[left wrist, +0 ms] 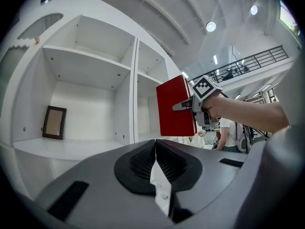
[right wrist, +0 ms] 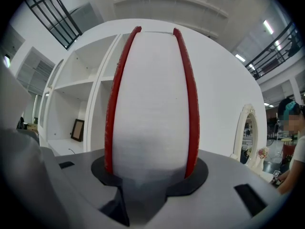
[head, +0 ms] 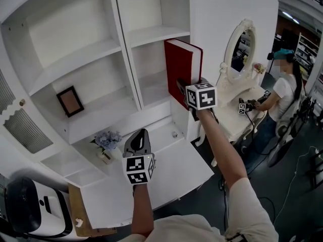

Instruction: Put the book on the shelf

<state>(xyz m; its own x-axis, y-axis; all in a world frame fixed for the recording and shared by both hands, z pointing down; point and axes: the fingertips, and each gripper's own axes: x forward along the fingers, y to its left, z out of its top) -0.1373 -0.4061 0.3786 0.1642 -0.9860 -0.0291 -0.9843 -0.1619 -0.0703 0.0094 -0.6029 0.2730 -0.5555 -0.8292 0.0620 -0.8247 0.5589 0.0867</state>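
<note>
A thick red book stands upright in the air by the right-hand column of the white shelf unit. My right gripper is shut on its lower edge. In the right gripper view the book fills the middle, white page edges facing me between red covers, both jaws pressed on the covers. My left gripper hangs lower and to the left over the desk surface, its jaws closed together with nothing between them. From the left gripper view the book shows beside the shelf's divider.
A small dark picture frame leans in the left shelf bay. A pot of pale flowers stands on the white desk. An oval mirror on a dressing table and a seated person are at the right. A white appliance sits lower left.
</note>
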